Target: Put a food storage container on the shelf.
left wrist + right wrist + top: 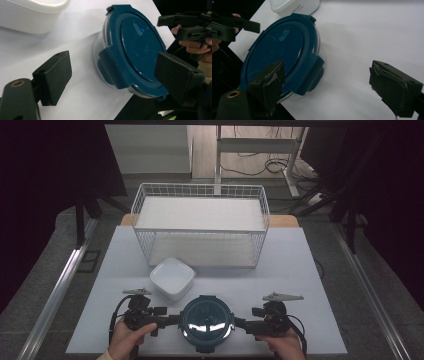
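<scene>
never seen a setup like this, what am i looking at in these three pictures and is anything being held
A person stands at a white table with hand-held tongs in each hand: left tongs, right tongs. One picture looks down from above the table. The other two come from cameras riding on each pair of tongs, looking along their black jaws. On the table sit a round container with a blue lid, a white square dish and a wire basket. Both tongs are open, one on each side of the container by its lid clips. Nothing is held.

Lighting is dim, surroundings near black. Overhead glare marks the lid (pixel 206 317). Near jaws appear soft in both gripper views.
</scene>
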Demonstrator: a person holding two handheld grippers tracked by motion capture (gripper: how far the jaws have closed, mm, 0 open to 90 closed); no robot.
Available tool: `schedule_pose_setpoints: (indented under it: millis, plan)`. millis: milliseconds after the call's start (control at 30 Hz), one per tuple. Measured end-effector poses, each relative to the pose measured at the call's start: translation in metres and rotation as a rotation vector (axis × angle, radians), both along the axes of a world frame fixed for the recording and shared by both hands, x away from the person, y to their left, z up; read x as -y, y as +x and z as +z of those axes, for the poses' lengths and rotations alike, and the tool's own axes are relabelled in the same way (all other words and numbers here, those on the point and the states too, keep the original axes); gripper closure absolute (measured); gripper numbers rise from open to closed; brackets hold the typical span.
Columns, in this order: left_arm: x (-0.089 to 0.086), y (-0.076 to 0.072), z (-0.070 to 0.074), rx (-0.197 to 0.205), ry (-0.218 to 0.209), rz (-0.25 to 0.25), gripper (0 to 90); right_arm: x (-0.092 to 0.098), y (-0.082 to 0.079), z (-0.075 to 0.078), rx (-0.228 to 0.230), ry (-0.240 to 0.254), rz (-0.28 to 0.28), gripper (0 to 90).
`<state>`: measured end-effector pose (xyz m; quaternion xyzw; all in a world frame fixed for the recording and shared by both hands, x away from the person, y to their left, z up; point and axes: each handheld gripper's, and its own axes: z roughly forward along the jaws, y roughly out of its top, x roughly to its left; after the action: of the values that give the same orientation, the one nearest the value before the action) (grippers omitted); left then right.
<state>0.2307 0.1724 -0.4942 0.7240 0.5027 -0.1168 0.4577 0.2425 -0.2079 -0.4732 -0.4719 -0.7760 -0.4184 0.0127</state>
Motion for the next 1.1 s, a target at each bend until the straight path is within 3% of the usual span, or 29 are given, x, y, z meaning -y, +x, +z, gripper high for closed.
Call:
schedule_pose_setpoints:
  millis: [233,400,700,1000,1100]
  plan:
    - [0.015,0.004,-0.003,-0.025,-0.014,-0.026,14.4,-0.014,0.000,-0.008,-0.055,0.027,0.029,12.5]
    - [0.024,0.007,-0.009,-0.067,-0.050,-0.039,14.6,-0.026,0.000,-0.013,-0.082,0.030,0.044,12.1]
    - [0.029,0.011,-0.021,-0.125,-0.086,-0.043,14.9,-0.040,0.003,-0.022,-0.132,0.043,0.042,11.8]
    - [0.032,0.010,-0.032,-0.180,-0.135,-0.055,18.0,-0.045,0.004,-0.033,-0.232,0.113,0.009,12.0]
    - [0.033,0.009,-0.033,-0.182,-0.125,-0.047,20.0,-0.045,0.003,-0.035,-0.266,0.142,0.007,16.1]
